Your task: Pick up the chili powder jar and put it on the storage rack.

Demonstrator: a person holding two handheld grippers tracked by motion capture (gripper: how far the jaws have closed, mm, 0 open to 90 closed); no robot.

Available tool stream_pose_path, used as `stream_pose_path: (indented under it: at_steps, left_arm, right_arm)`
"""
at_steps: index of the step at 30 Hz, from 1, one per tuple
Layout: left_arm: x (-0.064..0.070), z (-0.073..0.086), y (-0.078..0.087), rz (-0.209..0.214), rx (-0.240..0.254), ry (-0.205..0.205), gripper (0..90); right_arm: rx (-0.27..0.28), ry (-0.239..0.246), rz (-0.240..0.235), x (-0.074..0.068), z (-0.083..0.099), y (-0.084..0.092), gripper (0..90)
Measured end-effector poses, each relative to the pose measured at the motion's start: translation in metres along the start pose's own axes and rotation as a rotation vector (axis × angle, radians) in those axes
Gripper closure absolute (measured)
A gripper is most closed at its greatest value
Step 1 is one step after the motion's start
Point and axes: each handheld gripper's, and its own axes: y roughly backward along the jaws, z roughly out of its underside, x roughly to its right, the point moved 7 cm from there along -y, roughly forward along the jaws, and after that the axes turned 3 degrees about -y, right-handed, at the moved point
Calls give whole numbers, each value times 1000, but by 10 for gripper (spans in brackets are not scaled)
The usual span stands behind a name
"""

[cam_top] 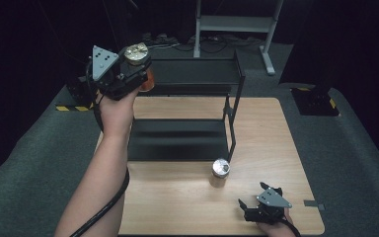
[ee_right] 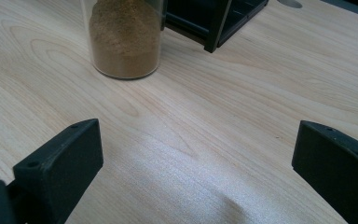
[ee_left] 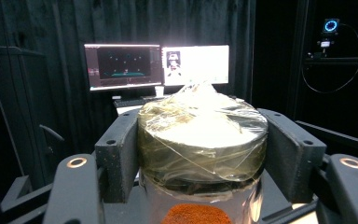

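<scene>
- The left gripper (cam_top: 137,66) is raised above the far left corner of the wooden table (cam_top: 266,143), beside the top tier of the black two-tier rack (cam_top: 192,79); its jaws are clamped on a clear jar of orange-red powder (cam_top: 145,79), one pad on each side just under the lid.
- In the left gripper view the two black pads press against the jar (ee_left: 203,140) from left and right; the jar stands upright between them, its pale lid wrapped in crinkled clear film, and the orange-red powder shows low in the glass; behind it, well apart, two lit monitors (ee_left: 158,64) sit against a dark curtain.
- The right gripper (cam_top: 256,200) rests low on the near right part of the table; its jaws stand wide apart with nothing between them but bare wood; in the right gripper view the two jaw tips sit at the left and right edges, touching no object.
- A second jar of brown powder (cam_top: 220,173) stands upright on the table, just beside the front right leg of the rack and ahead of the right gripper; it is apart from both jaws (ee_right: 125,39).
</scene>
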Motion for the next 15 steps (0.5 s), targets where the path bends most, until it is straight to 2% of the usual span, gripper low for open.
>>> stream_pose_path:
  at_steps: [7, 15]
  left_arm:
    - [0, -1, -14, -10, -7, -4, 346]
    - [-6, 0, -25, -26, -6, 6, 346]
  right_arm:
    - [7, -3, -2, 1, 1, 0, 10]
    - [5, 4, -5, 1, 1, 1, 10]
